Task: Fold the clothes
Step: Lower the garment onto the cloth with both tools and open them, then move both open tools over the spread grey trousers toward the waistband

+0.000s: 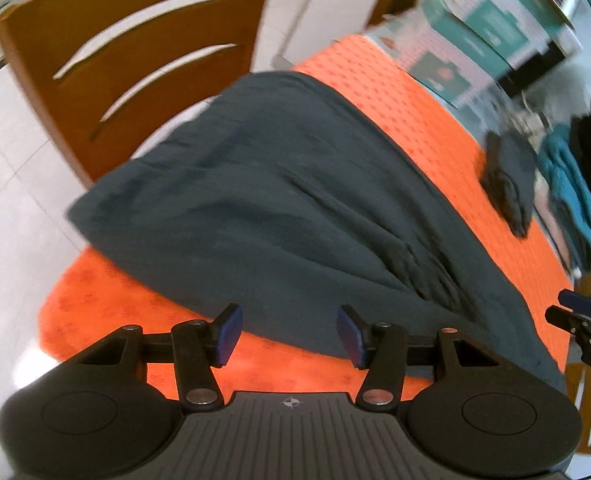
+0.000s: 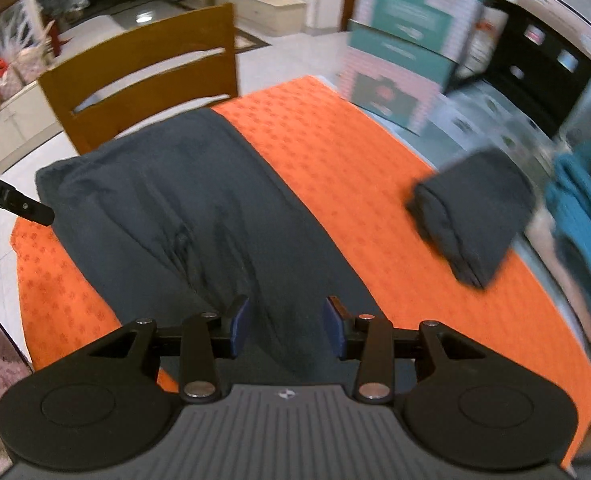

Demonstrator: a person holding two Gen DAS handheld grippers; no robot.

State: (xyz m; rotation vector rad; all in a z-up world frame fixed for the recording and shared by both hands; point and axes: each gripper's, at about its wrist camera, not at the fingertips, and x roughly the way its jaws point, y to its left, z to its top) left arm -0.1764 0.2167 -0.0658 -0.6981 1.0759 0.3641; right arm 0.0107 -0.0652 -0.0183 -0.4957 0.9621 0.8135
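Observation:
A large dark grey garment (image 1: 275, 208) lies spread along the left side of the orange table cover (image 1: 415, 120), its far end hanging over the table edge toward a chair. My left gripper (image 1: 289, 328) hovers open over the garment's near edge, nothing between its blue pads. In the right wrist view the same garment (image 2: 183, 216) runs from the far left down to my right gripper (image 2: 286, 320), which is open above the cloth and grips nothing. The right gripper (image 1: 571, 311) also shows at the right edge of the left wrist view. One finger (image 2: 35, 210) of the left gripper enters the right wrist view from the left.
A small folded dark piece (image 2: 475, 216) sits on the cover at the right, next to a pile of teal clothes (image 2: 587, 232). A wooden chair (image 2: 143, 64) stands behind the table. Printed boxes (image 2: 403, 52) are stacked at the far right.

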